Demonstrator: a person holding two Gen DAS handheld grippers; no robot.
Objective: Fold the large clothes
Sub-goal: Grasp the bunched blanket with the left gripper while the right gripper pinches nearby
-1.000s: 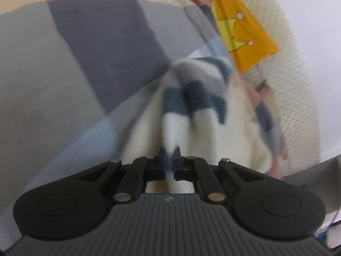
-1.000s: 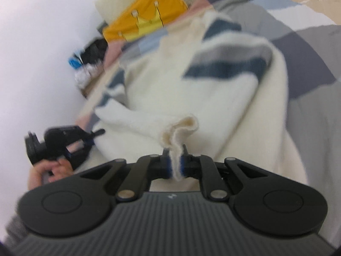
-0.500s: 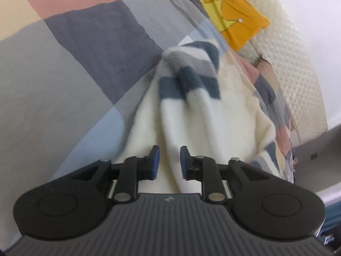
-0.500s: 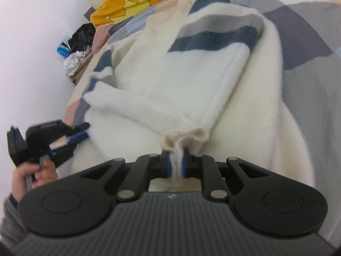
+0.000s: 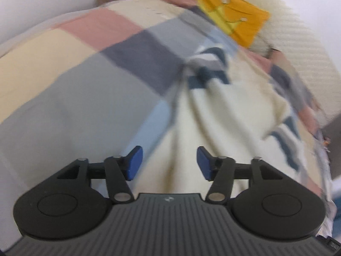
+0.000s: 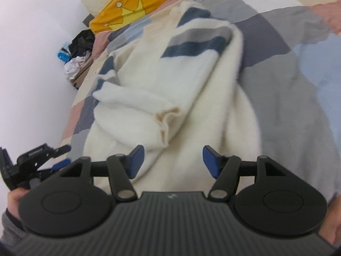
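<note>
Both grippers stand wide open and empty, we note: the cream striped sweater (image 6: pixel 170 98) lies on the patchwork bedspread (image 6: pixel 298 68), running lengthwise away, its sleeve cuff (image 6: pixel 166 119) apparently nearest the right gripper (image 6: pixel 172 160), the left gripper (image 5: pixel 169 163) alongside.

sweater (image 6: pixel 191 89) lies on patchwork bedspread (image 6: pixel 298 68), sleeve (image 6: pixel 132 108) folded across its body. crown pillow (image 6: pixel 127 10) behind it by the wall. clothes pile (image 6: pixel 78 49) left of the bed.

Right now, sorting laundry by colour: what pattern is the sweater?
Cream sweater with navy and grey stripes; right wrist view.
</note>
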